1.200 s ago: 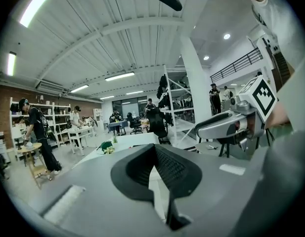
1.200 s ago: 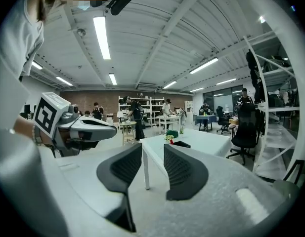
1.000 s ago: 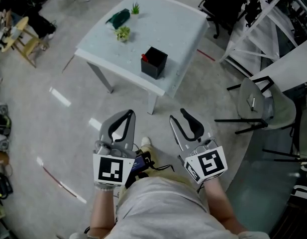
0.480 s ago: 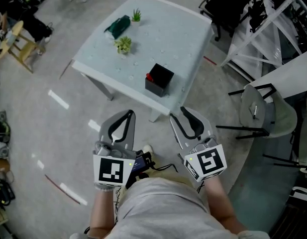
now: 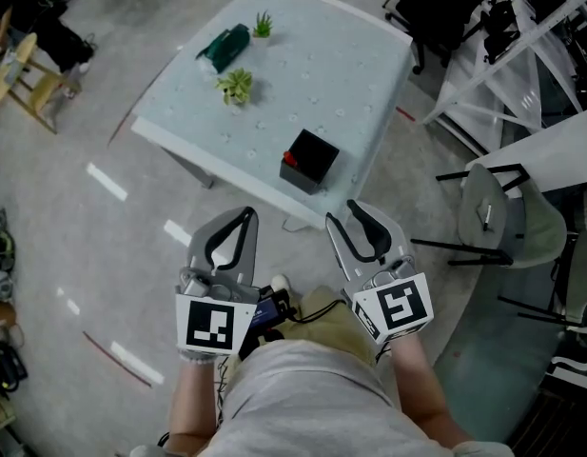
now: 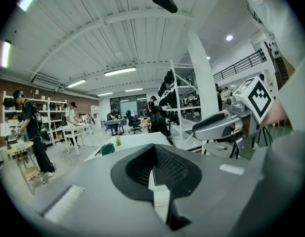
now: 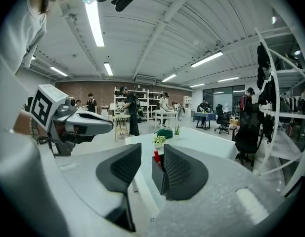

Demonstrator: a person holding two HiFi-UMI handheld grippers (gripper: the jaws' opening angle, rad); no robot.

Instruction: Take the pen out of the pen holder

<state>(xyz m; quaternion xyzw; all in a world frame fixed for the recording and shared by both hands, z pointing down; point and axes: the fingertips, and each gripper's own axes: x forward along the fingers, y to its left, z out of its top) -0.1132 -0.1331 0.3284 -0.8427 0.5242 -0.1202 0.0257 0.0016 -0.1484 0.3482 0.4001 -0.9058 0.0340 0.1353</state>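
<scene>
- The left claw (image 5: 244,219), grey plastic with black ribbed pads, is held low over the floor in front of the person's body. Its jaws look drawn together with only a sliver between them and nothing in it, though its own view (image 6: 154,154) is too close to be certain.
- The black, open-topped, box-shaped pen holder (image 5: 310,158) stands near the front edge of the pale square tabletop (image 5: 303,55). The red-capped pen (image 5: 289,158) pokes up at its left corner, and both claws are well apart from it.
- The right claw (image 5: 341,217) is released, and the holder and pen (image 7: 156,156) are framed in the gap between its jaws (image 7: 152,154).
- The step in hand reads as the approach.
  - The right claw would best come down from above, close on the red cap only, and draw the pen straight up along its length.
  - The holder looks light and sits near the edge, so a slanted pull could tip or drag it. The left claw could steady its side.
- At far left a wooden stool (image 5: 27,65) stands clear of the path.
- On the far part of the tabletop lie a dark green pouch (image 5: 224,46) and two small green potted plants (image 5: 236,84), well apart from the holder.
- At right a grey chair (image 5: 502,212) stands near the table's corner, where an elbow might meet it.
</scene>
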